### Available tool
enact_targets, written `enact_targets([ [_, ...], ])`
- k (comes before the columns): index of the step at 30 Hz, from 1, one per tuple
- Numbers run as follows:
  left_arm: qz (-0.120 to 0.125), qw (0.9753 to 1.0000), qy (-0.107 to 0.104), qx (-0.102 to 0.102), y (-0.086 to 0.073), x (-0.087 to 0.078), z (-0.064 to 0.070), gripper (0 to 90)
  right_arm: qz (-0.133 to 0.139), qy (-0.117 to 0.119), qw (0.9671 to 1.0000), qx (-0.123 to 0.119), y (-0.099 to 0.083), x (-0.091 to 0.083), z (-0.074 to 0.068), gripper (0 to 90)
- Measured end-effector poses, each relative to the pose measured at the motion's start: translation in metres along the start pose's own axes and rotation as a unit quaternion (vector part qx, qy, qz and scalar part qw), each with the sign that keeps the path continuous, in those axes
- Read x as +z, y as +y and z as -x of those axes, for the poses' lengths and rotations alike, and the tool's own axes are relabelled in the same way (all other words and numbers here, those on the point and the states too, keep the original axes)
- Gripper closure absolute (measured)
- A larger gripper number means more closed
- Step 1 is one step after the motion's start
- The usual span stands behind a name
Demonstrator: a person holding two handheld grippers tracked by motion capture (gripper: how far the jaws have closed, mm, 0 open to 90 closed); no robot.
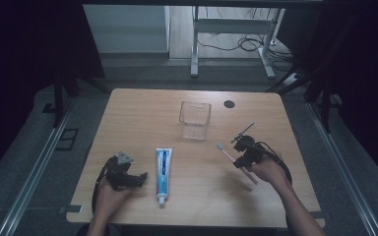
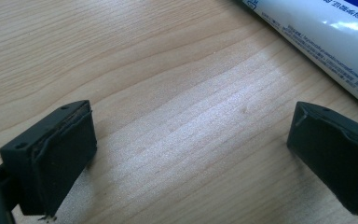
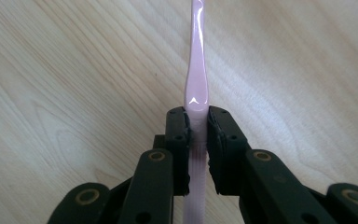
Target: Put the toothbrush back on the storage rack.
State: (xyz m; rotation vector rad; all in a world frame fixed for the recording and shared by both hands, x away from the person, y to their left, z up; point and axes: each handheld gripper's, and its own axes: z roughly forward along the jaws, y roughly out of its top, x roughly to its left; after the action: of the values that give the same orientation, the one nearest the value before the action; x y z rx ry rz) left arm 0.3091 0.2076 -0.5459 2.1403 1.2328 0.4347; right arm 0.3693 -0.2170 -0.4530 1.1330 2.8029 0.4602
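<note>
Wood with pale wavy grain makes up the desk [image 1: 128, 123], and dark floor lies all around it. On the right side of the desk, the right claw [image 3: 196, 122] is clenched on a pink toothbrush [image 3: 196, 84]. It grips the smooth handle partway along, and the brush head points up and away toward a clear plastic cup [image 1: 195, 120] that stands near the back of the desk.

I think the toothbrush is light, thin and stiff. Its shiny plastic could slip or twist between the pads, so the wider flat part of the handle looks like the best place to hold. The grip sits there now.

Near the front left, the left claw [image 2: 191, 154] is open wide with nothing in it, low over the bare wood. Just beside it lies a white and blue toothpaste tube [image 1: 163, 172], flat on the desk with its cap toward the person. That tube looks soft and squashy.
</note>
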Motion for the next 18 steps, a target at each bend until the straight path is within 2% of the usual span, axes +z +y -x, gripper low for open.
enact_targets([
  [6,0.0,1.0,0.0,0.0,0.0,0.0,0.0,1.1,0.025,-0.001,0.9997,0.0,0.003,-0.014,0.002,78.3],
  [18,0.004,1.0,0.0,-0.002,0.0,0.001,0.0,1.1,0.082,0.004,0.9966,-0.004,0.014,-0.038,0.003,78.4],
])
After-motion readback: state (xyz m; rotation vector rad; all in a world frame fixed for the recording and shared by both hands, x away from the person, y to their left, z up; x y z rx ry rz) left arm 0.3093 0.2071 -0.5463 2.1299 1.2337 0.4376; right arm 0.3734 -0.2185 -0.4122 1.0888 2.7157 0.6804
